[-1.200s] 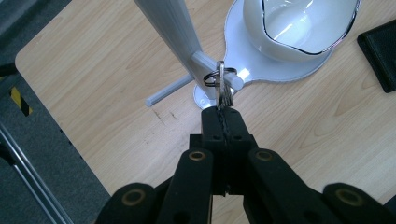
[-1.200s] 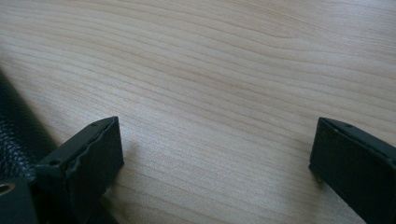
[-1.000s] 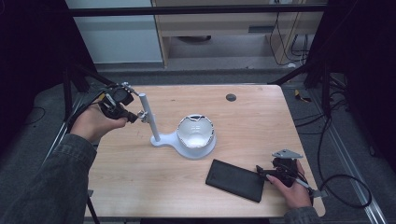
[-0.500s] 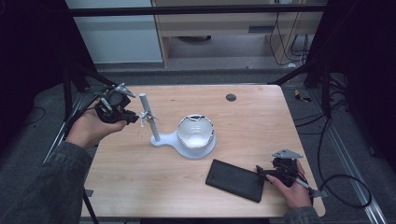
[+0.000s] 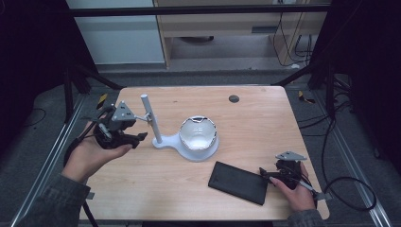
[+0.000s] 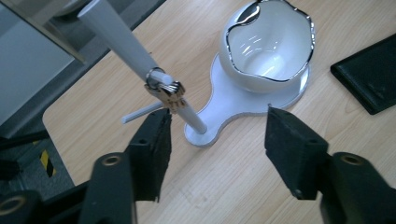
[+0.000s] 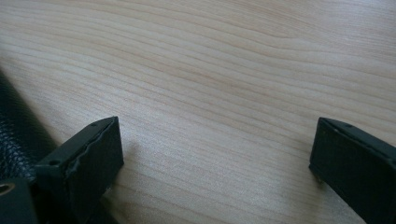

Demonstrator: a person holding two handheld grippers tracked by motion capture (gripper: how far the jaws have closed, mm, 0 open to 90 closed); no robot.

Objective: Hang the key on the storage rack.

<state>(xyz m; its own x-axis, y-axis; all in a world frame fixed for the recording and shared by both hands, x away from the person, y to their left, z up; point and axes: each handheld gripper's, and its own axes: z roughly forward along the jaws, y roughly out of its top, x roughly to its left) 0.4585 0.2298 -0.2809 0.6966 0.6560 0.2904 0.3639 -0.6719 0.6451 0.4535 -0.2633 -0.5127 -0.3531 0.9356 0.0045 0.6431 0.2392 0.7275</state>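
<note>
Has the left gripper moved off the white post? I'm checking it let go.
Yes. The left gripper has drawn back left from the white post, jaws just opened, nothing between them.

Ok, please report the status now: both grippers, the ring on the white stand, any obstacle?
Left gripper open, jaws just opened, nothing between. Right gripper open over bare table. Ring hangs on stand peg. No obstacle seen.

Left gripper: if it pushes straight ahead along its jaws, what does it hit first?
Probably the white stand: the left gripper, jaws just opened and empty, points at the foot of its slanted post, by the ring hanging on the peg. The white bowl lies farther back. Depth is unclear.
</note>
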